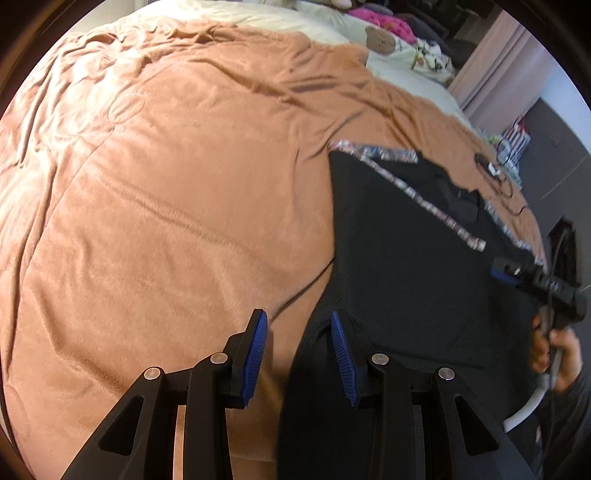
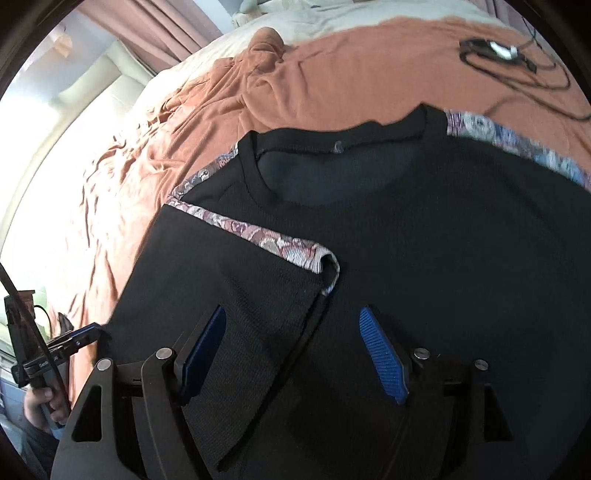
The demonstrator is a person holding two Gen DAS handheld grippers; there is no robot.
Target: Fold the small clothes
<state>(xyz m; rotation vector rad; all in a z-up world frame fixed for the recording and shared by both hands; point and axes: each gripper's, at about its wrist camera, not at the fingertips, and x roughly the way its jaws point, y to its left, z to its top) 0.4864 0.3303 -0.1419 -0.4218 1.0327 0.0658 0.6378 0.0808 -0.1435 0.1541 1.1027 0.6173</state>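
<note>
Covering nearly everything in sight is a rumpled rust-orange blanket point(image 1: 155, 206), spread over a bed whose cream sheet point(image 1: 295, 18) shows at the far end. On the blanket, toward the near edge, lies the black top point(image 2: 424, 236), neckline away from the person, with patterned trim point(image 2: 266, 236) running along its shoulder seams. One sleeve point(image 2: 236, 295) is already folded in across the chest, its trimmed cuff lying near the middle of the garment; the rest lies flat and fairly smooth.

The right gripper point(image 2: 291, 350) hangs low over that folded sleeve, jaws spread wide; the sleeve's edge lies in the gap between them, and neither blue pad presses on it, so the cloth is released. No earlier view is at hand to compare.

The left gripper point(image 1: 297, 354) sits over the garment's side edge, where black fabric meets the blanket. Its jaws stand partly apart, one pad over the blanket and the other over the cloth, with nothing pinched between them.

A hand point(image 1: 554, 350) is wrapped around the right gripper's handle at the bed's edge. Farther up the blanket, well apart from the top, lies a small dark device with a looping cable point(image 2: 495, 50)
</note>
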